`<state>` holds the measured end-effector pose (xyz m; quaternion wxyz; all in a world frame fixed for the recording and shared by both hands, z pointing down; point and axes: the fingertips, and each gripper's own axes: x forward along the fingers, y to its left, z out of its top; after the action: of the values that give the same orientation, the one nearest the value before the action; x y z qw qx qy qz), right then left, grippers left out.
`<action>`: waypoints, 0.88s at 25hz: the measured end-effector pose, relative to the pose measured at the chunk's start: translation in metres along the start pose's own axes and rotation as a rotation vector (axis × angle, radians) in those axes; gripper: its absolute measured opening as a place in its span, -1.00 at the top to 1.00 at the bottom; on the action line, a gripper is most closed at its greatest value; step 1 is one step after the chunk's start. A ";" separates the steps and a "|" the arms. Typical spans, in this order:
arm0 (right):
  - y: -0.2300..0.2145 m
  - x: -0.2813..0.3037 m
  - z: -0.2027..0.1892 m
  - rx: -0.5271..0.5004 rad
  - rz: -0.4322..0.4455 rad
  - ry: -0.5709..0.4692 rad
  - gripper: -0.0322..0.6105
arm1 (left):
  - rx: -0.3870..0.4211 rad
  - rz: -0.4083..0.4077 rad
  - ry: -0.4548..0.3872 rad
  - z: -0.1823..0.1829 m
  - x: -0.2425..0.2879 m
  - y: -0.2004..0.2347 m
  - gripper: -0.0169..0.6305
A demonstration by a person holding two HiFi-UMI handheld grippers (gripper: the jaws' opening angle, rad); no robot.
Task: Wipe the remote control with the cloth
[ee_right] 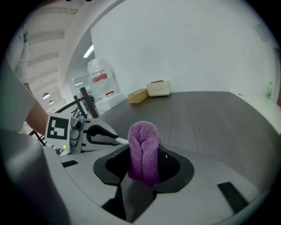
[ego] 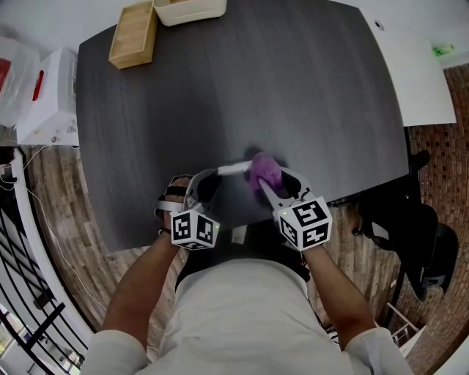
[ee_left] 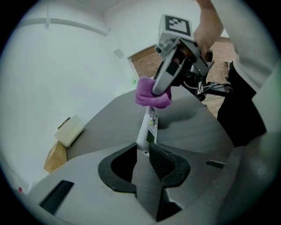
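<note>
Remote control (ego: pixel 234 169) near table (ego: pixel 256 88) edge

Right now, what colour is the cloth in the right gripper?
Purple; the cloth shows best in the right gripper view.

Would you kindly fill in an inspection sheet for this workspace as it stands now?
Surface: dark wood-grain table; no spills seen.
Job's things: slim white remote control, held by one end; bunched purple cloth over its other end.
Clutter: wooden tray and white box at the table's far edge.
Grippers: left gripper shut on the remote control's near end; right gripper shut on the cloth.
Cables: white cable lying on the floor left of the table.
Surroundings: black chair at the right; white container at the left.
</note>
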<state>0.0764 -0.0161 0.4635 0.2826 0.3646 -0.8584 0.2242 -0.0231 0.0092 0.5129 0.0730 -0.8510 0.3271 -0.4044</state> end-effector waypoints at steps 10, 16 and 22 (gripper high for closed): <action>0.079 0.057 0.018 -0.206 0.140 0.239 0.39 | 0.040 0.010 0.007 0.001 0.001 -0.003 0.69; 0.049 0.050 0.012 -0.167 0.077 0.281 0.39 | 0.019 0.010 0.003 0.001 0.001 -0.002 0.70; 0.019 0.041 0.006 -0.148 0.014 0.299 0.39 | 0.009 0.004 -0.001 0.002 0.001 -0.003 0.70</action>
<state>0.0367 -0.0286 0.4821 0.4315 0.2994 -0.8236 0.2142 -0.0196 0.0107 0.5141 0.0776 -0.8501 0.3270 -0.4055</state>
